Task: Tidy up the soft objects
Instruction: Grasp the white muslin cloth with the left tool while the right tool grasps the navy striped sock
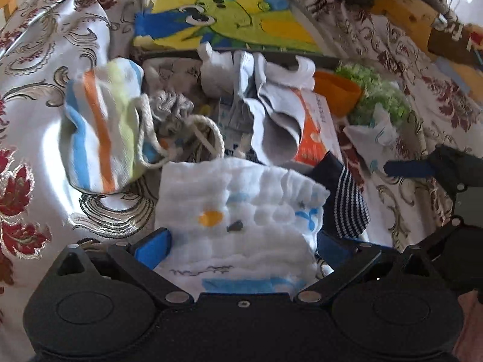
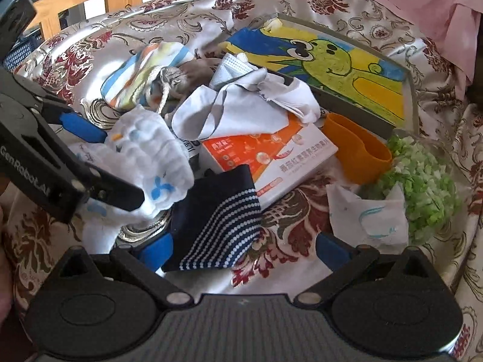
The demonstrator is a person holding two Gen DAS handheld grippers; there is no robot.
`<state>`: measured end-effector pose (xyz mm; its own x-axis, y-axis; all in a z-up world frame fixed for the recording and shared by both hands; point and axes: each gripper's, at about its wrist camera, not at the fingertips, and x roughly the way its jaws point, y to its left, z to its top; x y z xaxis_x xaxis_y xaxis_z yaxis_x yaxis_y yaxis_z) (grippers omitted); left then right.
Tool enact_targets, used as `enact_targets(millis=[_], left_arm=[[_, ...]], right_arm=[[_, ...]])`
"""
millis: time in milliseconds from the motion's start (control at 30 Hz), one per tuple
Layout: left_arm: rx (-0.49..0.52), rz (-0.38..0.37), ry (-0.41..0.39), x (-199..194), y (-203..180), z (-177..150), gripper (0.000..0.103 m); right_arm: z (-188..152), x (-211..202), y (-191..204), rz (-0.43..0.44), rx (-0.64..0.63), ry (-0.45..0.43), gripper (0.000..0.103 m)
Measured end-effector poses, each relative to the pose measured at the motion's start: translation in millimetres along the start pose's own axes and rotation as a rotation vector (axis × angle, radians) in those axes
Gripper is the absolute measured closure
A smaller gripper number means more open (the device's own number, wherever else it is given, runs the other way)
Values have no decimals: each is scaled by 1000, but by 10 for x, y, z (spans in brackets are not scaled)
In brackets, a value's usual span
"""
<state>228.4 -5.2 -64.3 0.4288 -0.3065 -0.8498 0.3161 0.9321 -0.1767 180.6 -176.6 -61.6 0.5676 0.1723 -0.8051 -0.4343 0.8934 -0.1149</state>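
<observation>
Left gripper (image 1: 241, 241) is closed on the white muslin cloth (image 1: 241, 211), which bunches between its blue pads (image 1: 152, 247); in the right wrist view the cloth (image 2: 151, 157) sits raised above the patterned bedspread (image 2: 75, 51), beside the navy striped sock (image 2: 217, 217). Right gripper (image 2: 244, 247) stands wide open with nothing held, the sock lying between its fingers.

Our judgement for the step: lift the cloth clear before moving it, so its trailing edge does not drag the sock or the striped drawstring pouch (image 1: 99, 129). Then the right fingers could close on the sock's middle.

Count: one muslin cloth, one navy sock, one striped pouch, one orange box (image 2: 271, 157), one orange cup (image 2: 359, 154), one green fluffy item (image 2: 422, 187), one picture tray (image 2: 332, 63). Grey-white garments (image 2: 235, 111): number unclear, they overlap.
</observation>
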Motion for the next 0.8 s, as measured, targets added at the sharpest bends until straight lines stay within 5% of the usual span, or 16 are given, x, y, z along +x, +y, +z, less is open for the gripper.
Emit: enact_targets(millis=[367, 800], left_arm=[[99, 9, 34, 178, -52, -3, 1], [-166, -8, -19, -31, 339, -15, 52]], right_arm=[[-1, 154, 195, 3, -100, 28, 8], [-44, 191, 345, -55, -207, -10, 29]])
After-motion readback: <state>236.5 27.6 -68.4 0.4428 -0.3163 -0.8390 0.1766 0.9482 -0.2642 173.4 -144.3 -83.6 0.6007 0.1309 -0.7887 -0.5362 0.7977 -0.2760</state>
